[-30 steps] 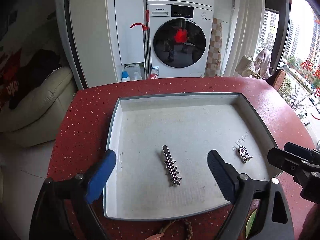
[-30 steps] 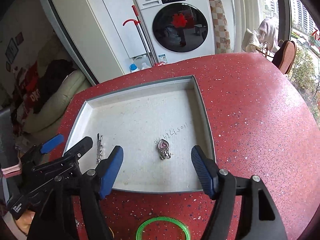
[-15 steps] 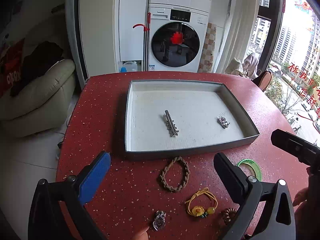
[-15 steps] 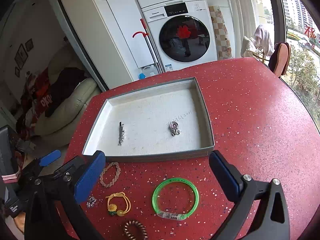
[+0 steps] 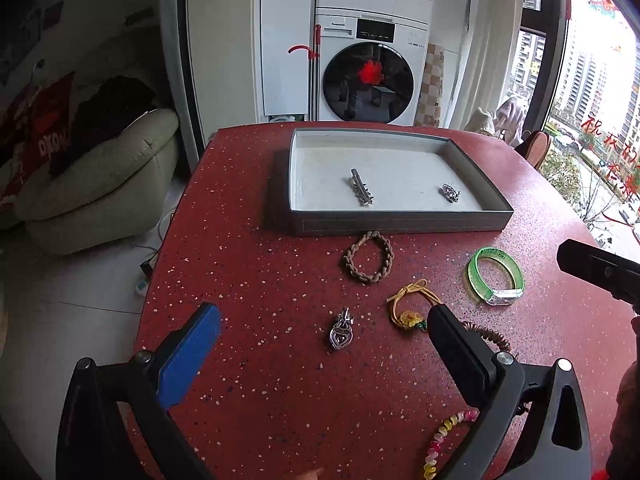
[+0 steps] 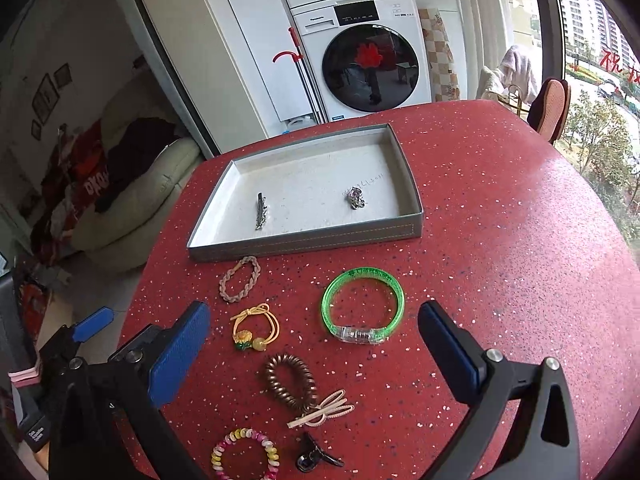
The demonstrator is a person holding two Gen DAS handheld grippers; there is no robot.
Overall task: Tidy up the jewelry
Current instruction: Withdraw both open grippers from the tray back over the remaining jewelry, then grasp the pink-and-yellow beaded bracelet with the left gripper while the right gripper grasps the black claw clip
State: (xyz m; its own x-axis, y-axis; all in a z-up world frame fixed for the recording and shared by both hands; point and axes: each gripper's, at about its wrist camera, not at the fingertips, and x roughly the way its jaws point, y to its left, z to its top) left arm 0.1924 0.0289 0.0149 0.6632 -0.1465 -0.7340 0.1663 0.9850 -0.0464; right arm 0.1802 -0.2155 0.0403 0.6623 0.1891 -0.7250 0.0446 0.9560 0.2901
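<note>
Both grippers have pulled well back from the grey tray (image 6: 304,236), so the hair clip (image 6: 261,212) and small charm (image 6: 355,198) stay dropped off inside. Left gripper (image 5: 320,344) and right gripper (image 6: 314,334) are wide apart, holding nothing. Next pick is probably the heart pendant (image 5: 341,333) or green bangle (image 6: 362,304), hard to call

Red speckled table (image 6: 500,240) bearing one grey tray (image 6: 308,240) and loose jewelry.

On the table before the tray lay a braided brown bracelet (image 6: 239,279), green bangle (image 6: 362,304), yellow cord tie (image 6: 254,326), brown spiral coil (image 6: 290,382), cream hair clip (image 6: 322,410), pastel spiral band (image 6: 245,454), black clip (image 6: 314,456) and a silver heart pendant (image 5: 341,329), all apart except coil and cream clip touching.
</note>
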